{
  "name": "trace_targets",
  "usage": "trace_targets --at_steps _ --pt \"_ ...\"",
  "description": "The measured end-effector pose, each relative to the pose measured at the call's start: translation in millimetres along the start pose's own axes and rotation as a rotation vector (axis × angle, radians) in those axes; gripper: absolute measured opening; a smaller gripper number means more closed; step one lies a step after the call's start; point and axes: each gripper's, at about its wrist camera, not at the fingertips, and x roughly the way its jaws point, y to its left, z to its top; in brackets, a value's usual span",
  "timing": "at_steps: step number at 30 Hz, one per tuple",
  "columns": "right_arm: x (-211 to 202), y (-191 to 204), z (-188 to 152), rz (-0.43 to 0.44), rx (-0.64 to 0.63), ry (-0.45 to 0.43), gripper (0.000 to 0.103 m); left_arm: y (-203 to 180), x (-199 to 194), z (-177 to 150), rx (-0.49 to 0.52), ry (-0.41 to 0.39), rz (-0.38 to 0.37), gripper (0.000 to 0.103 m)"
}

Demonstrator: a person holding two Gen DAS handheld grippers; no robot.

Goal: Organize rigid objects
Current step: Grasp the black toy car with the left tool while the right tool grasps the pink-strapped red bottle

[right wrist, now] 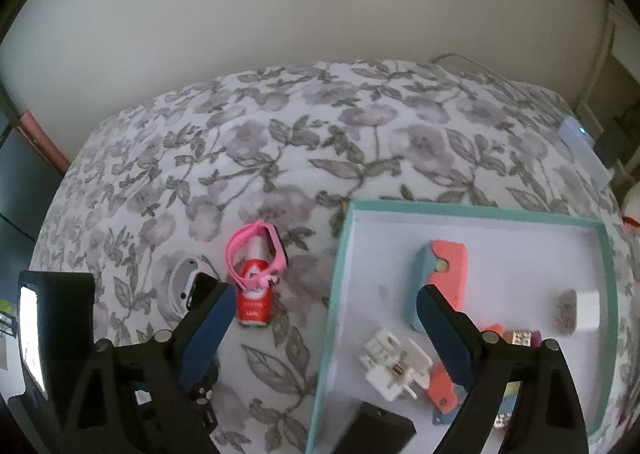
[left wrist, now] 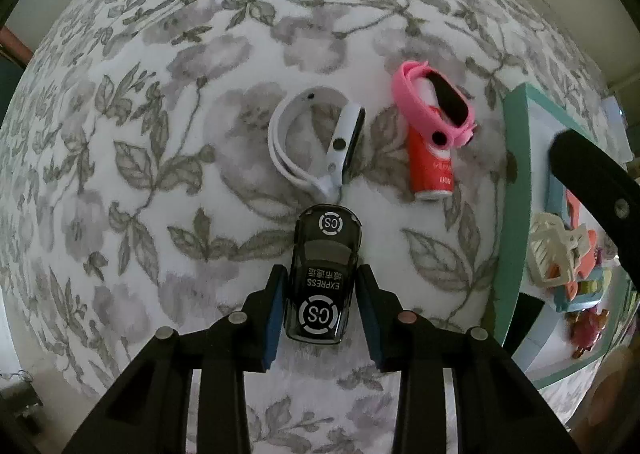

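Black toy car (left wrist: 322, 274) sits between the left gripper's (left wrist: 322, 294) parted fingers.

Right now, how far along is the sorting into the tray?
Done: several items already lie in the teal tray, including a white clip and a coral case. In hand: the left tool straddles the black toy car, pads not visibly touching. Left: the white band, pink band and red tube on the bedspread. The right tool is open, empty.
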Motion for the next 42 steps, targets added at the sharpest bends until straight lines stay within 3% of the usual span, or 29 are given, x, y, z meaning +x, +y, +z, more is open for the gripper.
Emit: trace_targets --at_steps 7,14,17,28,30,42 --pt "19 13 6 0.048 -0.023 0.013 0.079 17 1 16 -0.076 0.000 -0.047 0.036" --pt "44 29 8 0.093 -0.056 0.043 0.067 40 0 32 -0.156 -0.019 -0.043 0.036" --pt "54 33 8 0.109 -0.057 0.058 0.067 48 3 36 -0.184 -0.016 -0.057 0.036" --pt "76 35 10 0.134 -0.038 0.093 0.062 53 2 39 -0.184 -0.016 -0.044 0.036" --pt "77 35 9 0.152 -0.030 0.099 0.055 49 8 40 -0.184 -0.017 -0.042 0.036" --pt "57 28 7 0.162 -0.015 0.092 0.054 42 1 36 -0.172 -0.031 -0.022 0.036"
